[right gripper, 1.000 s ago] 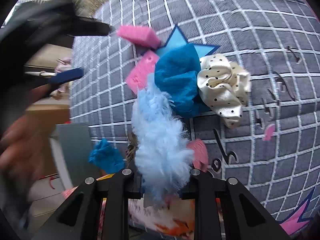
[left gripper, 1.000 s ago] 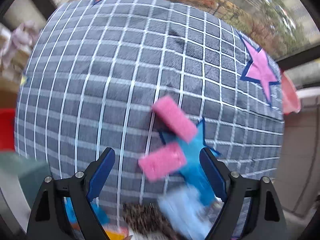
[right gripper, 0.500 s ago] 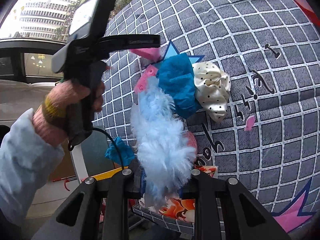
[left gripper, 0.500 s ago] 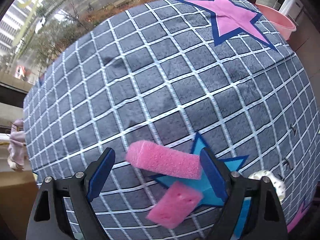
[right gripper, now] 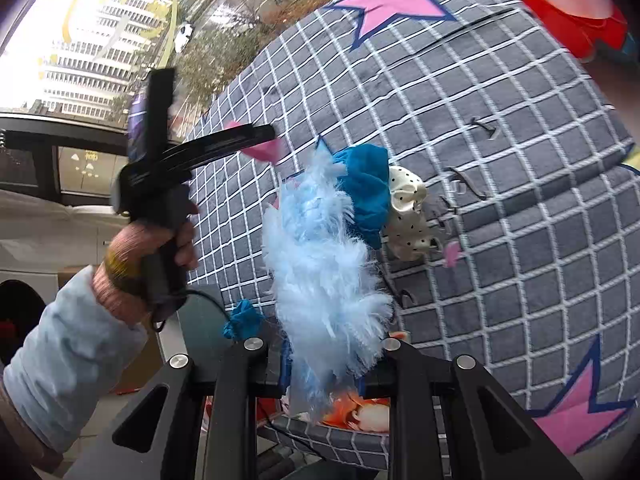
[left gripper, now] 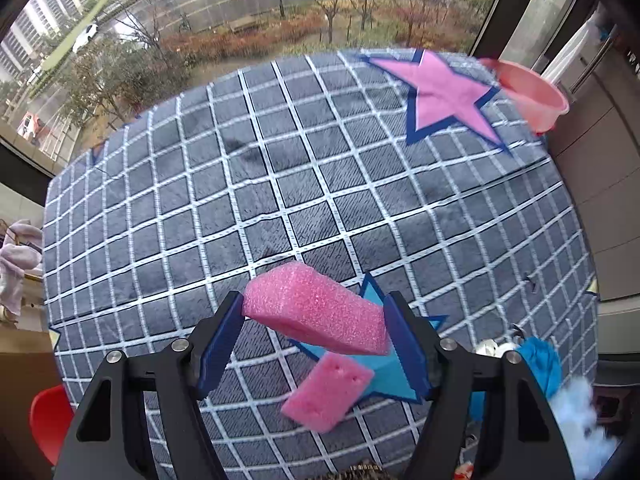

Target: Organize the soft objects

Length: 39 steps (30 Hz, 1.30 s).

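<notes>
My left gripper (left gripper: 315, 302) points down at a grey checked mat (left gripper: 280, 184). Its jaws are closing on a thick pink foam block (left gripper: 316, 312), and both blue pads touch its ends. The block hangs tilted above the mat. Under it a thinner pink foam piece (left gripper: 328, 396) lies on a blue star. My right gripper (right gripper: 324, 360) is shut on a light blue fluffy piece (right gripper: 320, 264), which sticks up from the jaws. Behind it on the mat lie a blue cloth (right gripper: 366, 196) and a cream dotted scrunchie (right gripper: 408, 216). The right wrist view also shows the left gripper (right gripper: 264, 138) in a person's hand (right gripper: 160, 240).
A pink basin (left gripper: 528, 92) stands past the mat's far right corner, by a window. A small blue fabric piece (right gripper: 242, 318) lies near the mat's near edge, beside an orange printed item (right gripper: 360, 408). Something red (left gripper: 48, 420) sits low at the left.
The left jaws have narrowed onto the thick pink foam block, and it now hangs off the mat. The right gripper has risen with the fluffy piece still in it.
</notes>
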Each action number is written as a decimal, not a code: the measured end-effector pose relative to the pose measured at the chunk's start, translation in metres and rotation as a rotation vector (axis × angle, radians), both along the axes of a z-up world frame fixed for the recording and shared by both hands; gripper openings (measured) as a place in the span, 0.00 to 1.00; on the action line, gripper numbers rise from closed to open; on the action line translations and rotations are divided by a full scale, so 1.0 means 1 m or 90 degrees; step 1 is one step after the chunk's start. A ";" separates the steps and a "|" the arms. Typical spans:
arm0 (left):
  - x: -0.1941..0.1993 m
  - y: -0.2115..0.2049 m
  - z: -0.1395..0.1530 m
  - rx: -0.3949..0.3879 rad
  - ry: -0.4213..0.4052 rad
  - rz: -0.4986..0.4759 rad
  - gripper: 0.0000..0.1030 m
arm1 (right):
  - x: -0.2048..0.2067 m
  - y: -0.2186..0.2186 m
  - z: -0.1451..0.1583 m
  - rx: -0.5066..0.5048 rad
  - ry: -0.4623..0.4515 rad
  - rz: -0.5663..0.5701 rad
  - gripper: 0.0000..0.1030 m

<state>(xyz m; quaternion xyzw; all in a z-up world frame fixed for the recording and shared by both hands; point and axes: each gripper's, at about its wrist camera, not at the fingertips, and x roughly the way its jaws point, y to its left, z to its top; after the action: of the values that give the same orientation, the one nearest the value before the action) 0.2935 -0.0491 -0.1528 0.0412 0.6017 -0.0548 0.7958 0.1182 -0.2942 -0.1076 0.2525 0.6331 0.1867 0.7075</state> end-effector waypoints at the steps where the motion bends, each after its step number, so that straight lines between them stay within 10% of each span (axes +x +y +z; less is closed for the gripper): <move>1: -0.004 0.001 0.006 -0.005 -0.004 0.002 0.72 | -0.004 -0.007 0.003 -0.005 -0.004 -0.008 0.23; 10: -0.068 -0.007 0.067 -0.068 -0.020 0.010 0.73 | -0.053 -0.044 -0.012 -0.075 0.041 -0.015 0.24; 11: -0.079 -0.010 0.071 -0.075 -0.016 0.008 0.73 | -0.062 -0.051 -0.027 -0.088 0.079 -0.011 0.27; 13: -0.096 -0.016 0.077 -0.085 -0.006 0.005 0.73 | -0.081 -0.063 -0.058 -0.132 0.166 -0.011 0.65; 21: -0.151 -0.040 0.085 -0.112 0.042 -0.011 0.73 | -0.097 -0.066 -0.075 -0.272 0.136 0.042 0.80; 29: -0.184 -0.053 0.091 -0.099 0.057 -0.046 0.73 | -0.085 -0.015 -0.111 -0.374 0.096 0.186 0.79; 31: -0.192 -0.054 0.093 -0.094 0.059 -0.059 0.73 | -0.082 -0.018 -0.120 -0.379 0.129 0.168 0.45; 33: -0.199 -0.053 0.094 -0.094 0.059 -0.068 0.73 | -0.079 -0.024 -0.119 -0.370 0.140 0.138 0.32; 39: -0.213 -0.047 0.095 -0.108 0.054 -0.076 0.73 | -0.073 -0.044 -0.088 -0.272 0.144 0.027 0.28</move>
<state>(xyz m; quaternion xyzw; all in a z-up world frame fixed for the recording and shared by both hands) 0.0809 -0.0957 -0.0580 0.0069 0.6242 -0.1544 0.7658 0.0452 -0.3381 -0.1951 0.1026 0.7385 0.0339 0.6655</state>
